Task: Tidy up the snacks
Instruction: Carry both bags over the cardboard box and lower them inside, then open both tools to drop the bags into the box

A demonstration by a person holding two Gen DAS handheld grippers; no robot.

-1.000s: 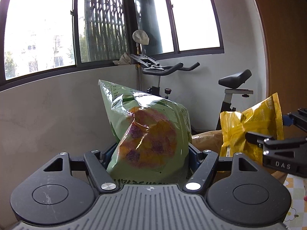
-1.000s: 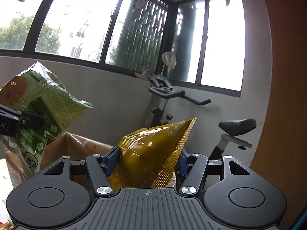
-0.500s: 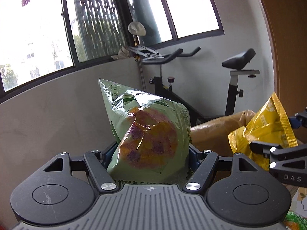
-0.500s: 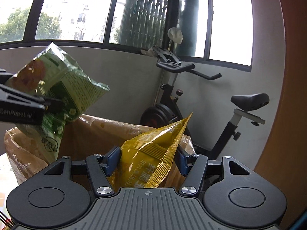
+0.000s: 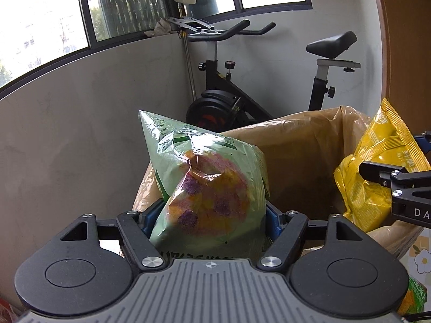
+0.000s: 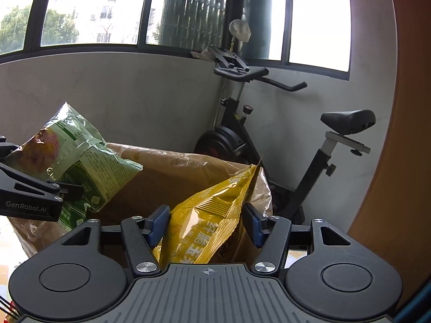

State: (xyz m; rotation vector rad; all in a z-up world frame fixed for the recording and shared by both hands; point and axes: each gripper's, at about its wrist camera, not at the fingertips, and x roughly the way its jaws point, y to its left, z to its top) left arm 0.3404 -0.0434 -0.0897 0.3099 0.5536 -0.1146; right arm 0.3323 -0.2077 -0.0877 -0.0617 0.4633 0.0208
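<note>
Snacks first: I have a green snack bag (image 5: 210, 188) clamped between the blue pads of the left gripper (image 5: 208, 215), and a yellow snack bag (image 6: 207, 220) pinched between the pads of the right gripper (image 6: 206, 223). Both bags are held above the open mouth of a brown paper sack (image 6: 172, 177), which I take as the landmark.

The left wrist view shows the green bag over the sack's near left rim, with the yellow bag (image 5: 377, 167) and the right gripper's fingers toward the sack's right rim. That view alone shows a flowered cloth (image 5: 420, 253) beside the sack's right base. The right wrist view shows the green bag's printed back (image 6: 89, 167) above the sack's left side. I cannot tell from either view what the sack contains; its interior reads dark.

Beyond the sack, an exercise bike (image 6: 242, 134) stands against a grey wall (image 6: 107, 94) under windows (image 6: 94, 8).
</note>
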